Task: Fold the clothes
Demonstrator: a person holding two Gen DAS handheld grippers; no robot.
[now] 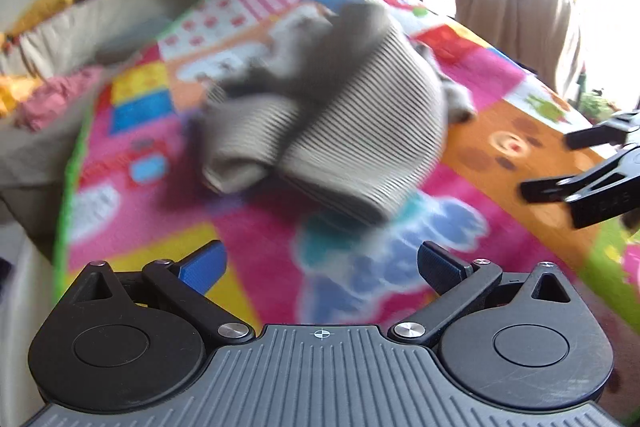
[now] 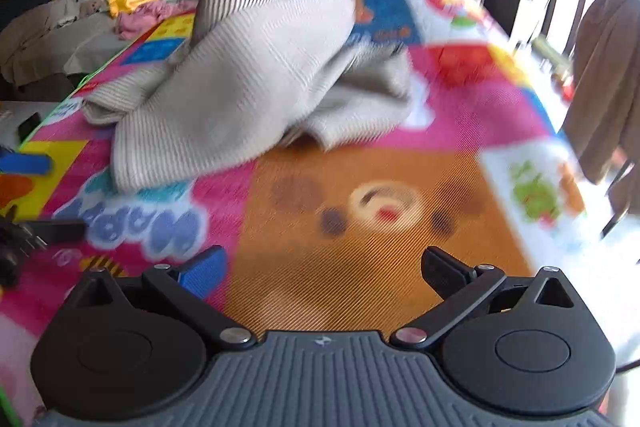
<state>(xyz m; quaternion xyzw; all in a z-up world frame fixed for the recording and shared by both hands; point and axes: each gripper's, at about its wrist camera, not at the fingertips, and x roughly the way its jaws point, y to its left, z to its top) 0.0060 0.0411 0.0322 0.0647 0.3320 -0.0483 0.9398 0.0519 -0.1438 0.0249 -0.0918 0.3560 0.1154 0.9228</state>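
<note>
We see the bright patchwork mat (image 2: 460, 115), its far end smeared by blur. On its middle lies the striped grey garment (image 2: 240, 75), crumpled, its shape hard to read. Our left gripper (image 1: 322, 267) and right gripper (image 2: 324, 269) both hover spread wide and empty above the mat, near the garment without touching it.

Both wrist views look forward, low over the mat (image 1: 500, 155), sharing the somewhat blurred striped garment (image 2: 240, 67)

one striped grey garment (image 2: 240, 67), one colourful play mat (image 2: 360, 227), two grippers, left (image 1: 322, 265), right (image 2: 324, 269)
</note>
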